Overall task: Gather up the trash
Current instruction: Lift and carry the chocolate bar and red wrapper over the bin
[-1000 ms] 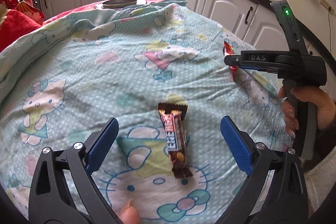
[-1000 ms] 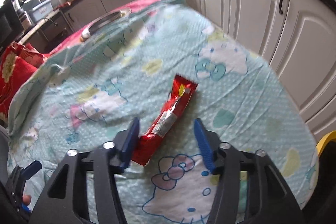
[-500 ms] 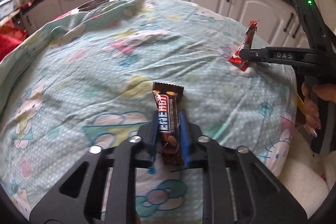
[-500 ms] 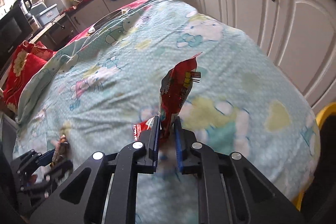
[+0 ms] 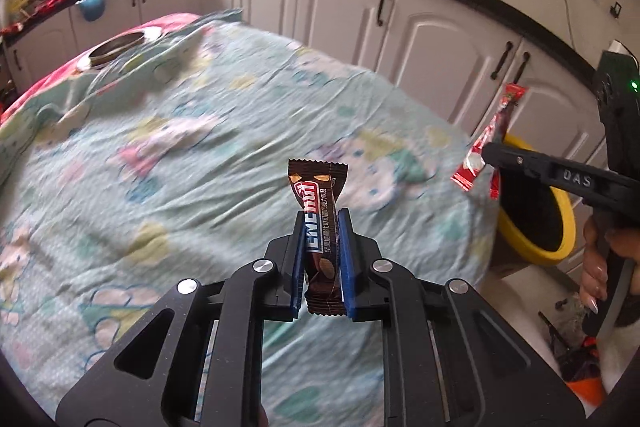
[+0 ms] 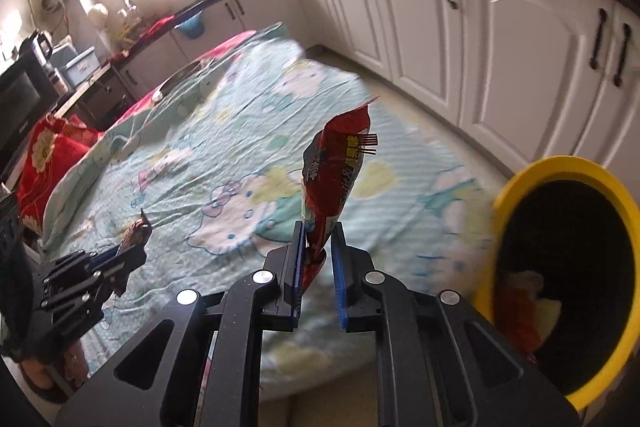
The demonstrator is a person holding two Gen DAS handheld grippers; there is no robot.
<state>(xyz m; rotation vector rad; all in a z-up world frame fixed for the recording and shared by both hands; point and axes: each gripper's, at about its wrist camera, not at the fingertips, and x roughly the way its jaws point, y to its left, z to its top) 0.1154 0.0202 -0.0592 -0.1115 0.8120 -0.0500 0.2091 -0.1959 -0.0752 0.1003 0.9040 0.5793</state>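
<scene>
Left wrist view: your left tool (image 5: 321,259) was clamped on a brown candy bar wrapper (image 5: 319,215), held upright above the cartoon-print bedspread (image 5: 180,155). Right wrist view: your right tool (image 6: 316,267) pinched the lower end of a red snack packet (image 6: 336,179), also lifted off the bedspread. Right of that tool stood a yellow-rimmed bin (image 6: 516,187) with scraps already inside. White cabinets (image 6: 500,27) lined the wall behind.
</scene>
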